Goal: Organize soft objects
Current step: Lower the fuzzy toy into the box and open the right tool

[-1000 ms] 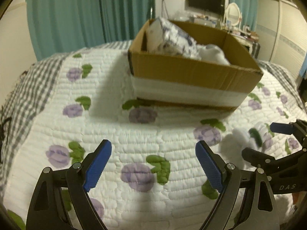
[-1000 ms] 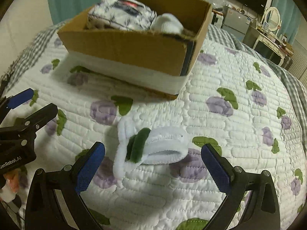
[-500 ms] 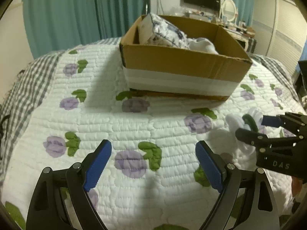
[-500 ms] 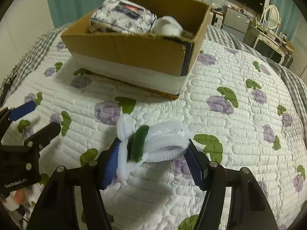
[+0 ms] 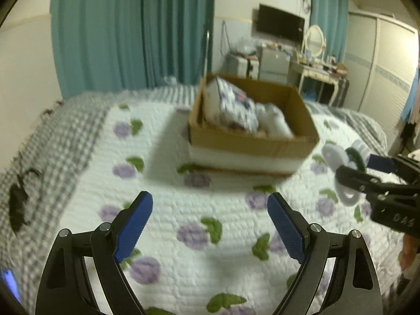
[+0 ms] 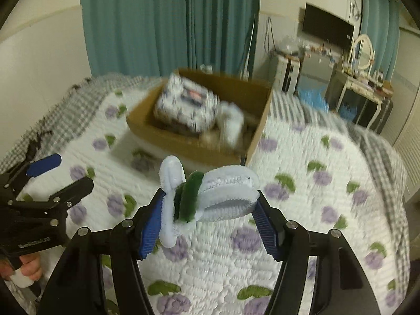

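My right gripper [image 6: 208, 218] is shut on a white fluffy headband with a green part [image 6: 210, 197] and holds it up above the quilt, short of the cardboard box [image 6: 194, 141]. The box holds a patterned soft pack [image 6: 186, 105] and a white soft item [image 6: 231, 123]. In the left wrist view my left gripper [image 5: 210, 223] is open and empty above the quilt; the box [image 5: 252, 141] lies ahead, and the right gripper [image 5: 367, 173] with the headband [image 5: 338, 162] hangs at the right.
The flowered white quilt [image 6: 315, 183] covers the bed, with a grey checked blanket [image 5: 52, 136] along its left side. Teal curtains [image 5: 131, 31], a TV [image 5: 278, 29] and a dressing table [image 5: 323, 71] stand behind the bed.
My right gripper closed on the headband and lifted it off the quilt. Both grippers rose, so the box now looks farther and lower.
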A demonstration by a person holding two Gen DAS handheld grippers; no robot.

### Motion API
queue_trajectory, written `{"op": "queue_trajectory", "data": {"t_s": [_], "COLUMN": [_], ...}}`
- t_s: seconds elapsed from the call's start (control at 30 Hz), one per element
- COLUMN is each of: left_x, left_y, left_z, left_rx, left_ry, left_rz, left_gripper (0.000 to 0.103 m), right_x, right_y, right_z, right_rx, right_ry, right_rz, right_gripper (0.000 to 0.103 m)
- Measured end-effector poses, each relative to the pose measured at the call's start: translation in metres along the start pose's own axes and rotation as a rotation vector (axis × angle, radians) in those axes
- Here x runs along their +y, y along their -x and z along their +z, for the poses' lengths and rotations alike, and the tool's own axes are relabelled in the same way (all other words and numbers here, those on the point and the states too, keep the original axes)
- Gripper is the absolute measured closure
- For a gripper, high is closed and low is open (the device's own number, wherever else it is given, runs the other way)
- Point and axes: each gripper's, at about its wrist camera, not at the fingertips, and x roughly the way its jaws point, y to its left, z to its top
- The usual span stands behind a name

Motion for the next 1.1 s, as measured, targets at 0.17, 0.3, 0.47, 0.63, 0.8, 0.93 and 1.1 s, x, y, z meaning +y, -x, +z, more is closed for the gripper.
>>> {"op": "queue_trajectory", "data": {"t_s": [0.17,0.3,0.47,0.63,0.8,0.93,1.1], "left_x": [0.004,0.005,0.005,0.001,-0.005,-0.011,-0.021], "left_y": [0.014,0.022,0.014,-0.029,-0.08,-0.118,-0.146], "left_z": [0.035,0.067,0.104,0.131,0.14,0.136,0.129], "left_rx": [-0.078,-0.173,-0.237,-0.23,-0.171,-0.127,-0.099], "left_ry": [-0.002,-0.012,-0.023,-0.063,-0.093,-0.097,-0.115], "left_rz": [0.006,0.043,0.04,0.052,0.068,0.041,0.051], "left_gripper": [0.013,0.013,0.013,0.013,0.013,0.013,0.013], "right_x": [0.002,-0.001,0.002,-0.005,-0.026,-0.04,-0.052], "right_y": [0.032,0.041,0.027,-0.019,-0.086,-0.131,-0.164], "right_z": [0.048,0.086,0.127,0.156,0.167,0.162,0.151], "right_rx": [-0.109,-0.174,-0.216,-0.193,-0.12,-0.052,-0.029], "right_ry": [0.036,0.04,0.063,0.043,-0.028,-0.05,-0.082], "right_rz": [-0.007,0.005,-0.004,-0.014,-0.04,-0.053,-0.045], "right_gripper": [0.039,0.039,0.039,0.039,0.039,0.039,0.038]}}
